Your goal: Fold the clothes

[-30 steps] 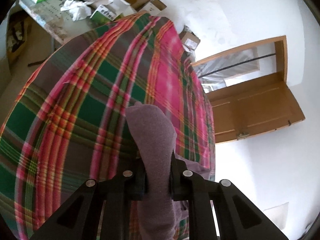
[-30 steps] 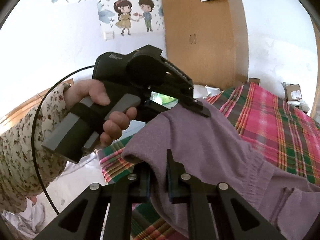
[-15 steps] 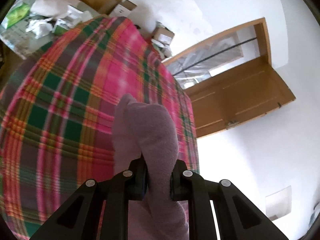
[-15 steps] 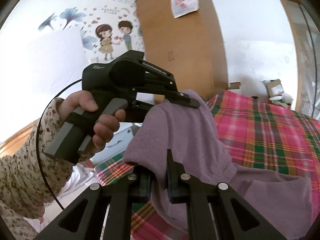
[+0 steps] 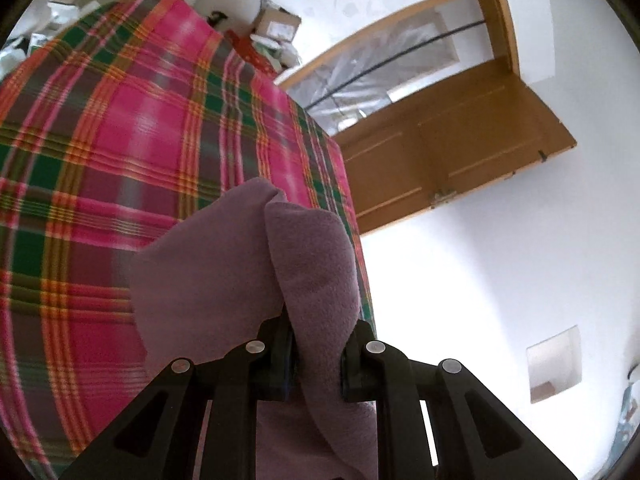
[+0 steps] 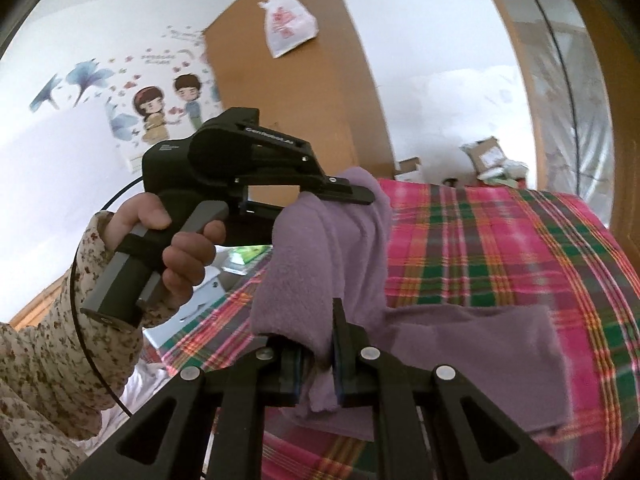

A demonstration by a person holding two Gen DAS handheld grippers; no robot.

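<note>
While the purple fleece garment (image 6: 340, 264) hangs doubled between two hand-held tools, a fold is in mid-carry over the bed in the plaid cover (image 6: 500, 240). At left in the right wrist view, a hand (image 6: 176, 248) in a floral sleeve (image 6: 48, 360) squeezes the trigger of the left gripper (image 5: 318, 364), its jaws pinched tight on a bunched edge of the fleece. At centre, the right gripper (image 6: 316, 368) is likewise clamped on a nearby edge, both raised just above the bed. To the right, the rest of the garment lies flat on the plaid, so the lifted part appears to be travelling over the part still lying down. By the look of it, the first fold is under way but not laid: the held edge has yet to be lowered, released and smoothed, and further folds probably remain. Beyond stand a wooden wardrobe (image 6: 288, 100) and an open door (image 5: 452, 152).
</note>
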